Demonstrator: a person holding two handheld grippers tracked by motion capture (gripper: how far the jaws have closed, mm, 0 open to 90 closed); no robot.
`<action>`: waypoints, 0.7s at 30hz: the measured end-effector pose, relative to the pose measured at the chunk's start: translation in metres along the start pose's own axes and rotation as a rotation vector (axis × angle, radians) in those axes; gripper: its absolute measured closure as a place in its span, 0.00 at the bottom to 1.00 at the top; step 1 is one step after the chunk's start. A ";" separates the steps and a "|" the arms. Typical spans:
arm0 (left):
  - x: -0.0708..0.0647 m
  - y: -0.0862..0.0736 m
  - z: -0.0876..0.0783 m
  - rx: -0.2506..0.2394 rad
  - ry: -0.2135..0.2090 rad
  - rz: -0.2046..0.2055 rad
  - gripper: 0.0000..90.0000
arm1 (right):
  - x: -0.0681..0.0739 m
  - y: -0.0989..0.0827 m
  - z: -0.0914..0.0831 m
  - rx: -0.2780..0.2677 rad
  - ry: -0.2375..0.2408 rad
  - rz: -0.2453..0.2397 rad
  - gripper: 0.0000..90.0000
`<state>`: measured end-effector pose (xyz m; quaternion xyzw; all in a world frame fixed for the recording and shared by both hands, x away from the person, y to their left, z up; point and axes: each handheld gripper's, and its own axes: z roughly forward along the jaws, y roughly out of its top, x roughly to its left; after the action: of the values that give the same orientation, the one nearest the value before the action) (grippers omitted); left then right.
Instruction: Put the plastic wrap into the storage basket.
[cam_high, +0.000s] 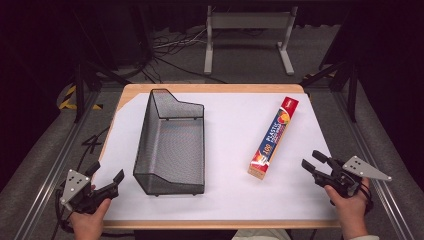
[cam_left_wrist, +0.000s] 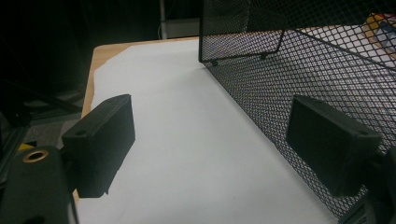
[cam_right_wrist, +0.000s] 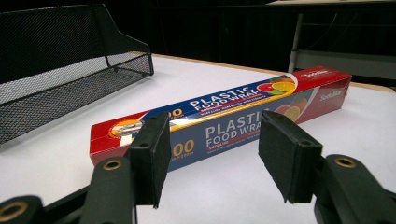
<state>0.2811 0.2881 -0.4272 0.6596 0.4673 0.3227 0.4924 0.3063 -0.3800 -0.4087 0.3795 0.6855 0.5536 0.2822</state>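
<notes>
A long red and blue box of plastic food wrap (cam_high: 274, 137) lies flat on the white table sheet, right of centre; the right gripper view shows the box (cam_right_wrist: 224, 119) just beyond the jaws. My right gripper (cam_high: 313, 164) is open and empty near the table's right front, a short way right of the box's near end. A black wire mesh basket (cam_high: 172, 142) stands left of centre. My left gripper (cam_high: 106, 173) is open and empty at the front left corner, beside the basket's left wall (cam_left_wrist: 299, 79).
The white sheet (cam_high: 225, 180) covers most of the wooden table (cam_high: 130, 90). A grey metal frame (cam_high: 247, 37) and cables (cam_high: 165, 47) lie on the floor beyond the far edge. Black stands flank the table.
</notes>
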 end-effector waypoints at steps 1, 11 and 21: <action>0.000 0.000 0.000 0.000 0.001 0.002 0.18 | 0.000 0.000 0.000 0.000 -0.001 -0.002 0.49; -0.001 0.000 -0.002 -0.002 0.014 -0.002 0.18 | 0.001 0.004 0.000 -0.006 -0.006 -0.011 0.49; -0.003 -0.003 -0.002 0.015 0.034 0.005 0.19 | 0.005 0.027 0.012 0.020 0.034 -0.055 0.64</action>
<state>0.2777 0.2865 -0.4291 0.6587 0.4764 0.3316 0.4788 0.3194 -0.3668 -0.3851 0.3538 0.7060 0.5448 0.2820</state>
